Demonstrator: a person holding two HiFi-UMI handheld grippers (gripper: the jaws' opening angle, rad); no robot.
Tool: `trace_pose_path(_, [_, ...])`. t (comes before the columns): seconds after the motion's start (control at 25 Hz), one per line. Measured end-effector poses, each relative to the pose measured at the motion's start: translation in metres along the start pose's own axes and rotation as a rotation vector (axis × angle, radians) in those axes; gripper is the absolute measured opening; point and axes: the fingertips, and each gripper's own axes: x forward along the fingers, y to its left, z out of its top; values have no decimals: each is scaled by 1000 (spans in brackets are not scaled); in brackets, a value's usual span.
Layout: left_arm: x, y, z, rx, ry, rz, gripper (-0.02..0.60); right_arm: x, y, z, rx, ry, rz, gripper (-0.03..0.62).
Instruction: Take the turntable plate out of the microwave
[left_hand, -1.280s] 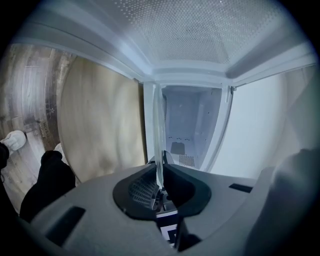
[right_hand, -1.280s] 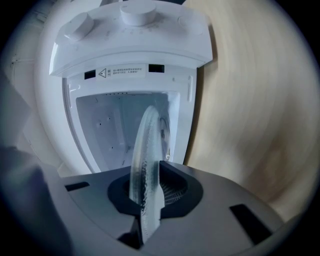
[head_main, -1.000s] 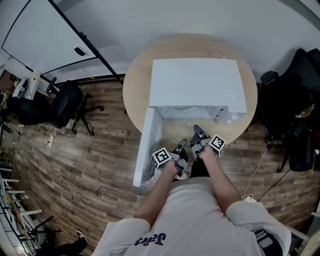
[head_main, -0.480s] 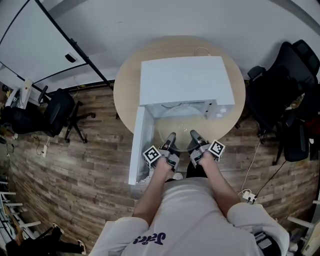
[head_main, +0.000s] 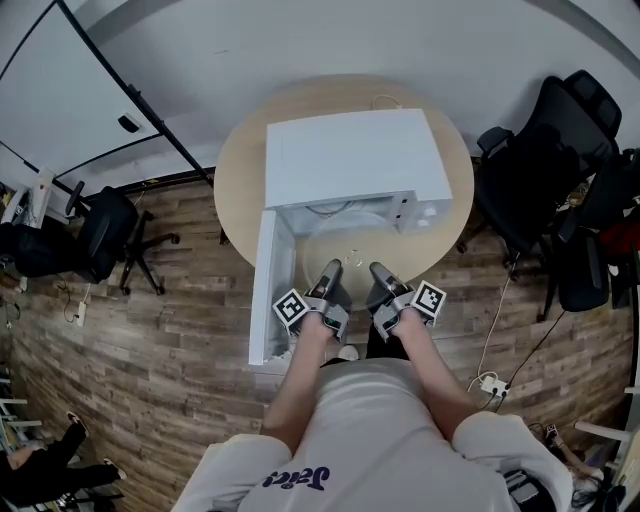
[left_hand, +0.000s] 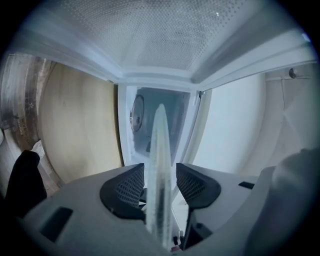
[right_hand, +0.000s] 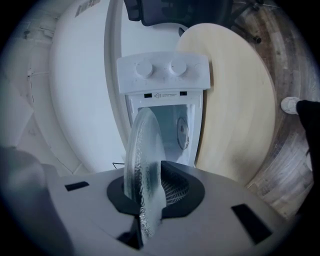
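Round pale-wood table (head_main: 240, 170) on plank floor (head_main: 150, 330).
Carries white microwave (head_main: 350, 155), door (head_main: 270, 290) swung open past the near edge; thin cord (head_main: 383, 100) behind.

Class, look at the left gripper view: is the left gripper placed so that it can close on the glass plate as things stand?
Probably yes. The plate stands edge-on between the open pads of the left gripper, with nothing else between them. The right gripper is clamped on its other side.

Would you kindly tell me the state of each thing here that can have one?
Microwave door: swung open.
Turntable plate: in front of the cavity, held at its near edge.
Right tongs: shut on the plate's rim.
Left tongs: open, the rim between them, untouched.
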Motion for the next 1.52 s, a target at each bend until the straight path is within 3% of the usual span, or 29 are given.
trace_pose_path(0.16, [-7, 1, -12, -11, 3, 46, 117, -7, 17, -12, -27, 23, 7, 37])
trace_pose_path(0.32, [-5, -22, -21, 20, 31, 9, 75, -14, 26, -11, -14, -1, 19, 37])
trace_pose_path(0.48, [-5, -40, -33, 67, 76, 7, 74, -23, 34, -10, 5, -16, 31, 37])
trace_pose_path(0.72, [-8, -67, -44, 61, 90, -11, 74, -30, 63, -13, 21, -24, 66, 38])
trace_pose_path(1.04, [-6, -104, -48, 128, 93, -51, 74, -30, 95, -15, -45, -10, 104, 37])
trace_pose_path(1.52, [-7, -104, -46, 117, 80, -43, 75, -29, 94, -16, -48, -1, 88, 37])
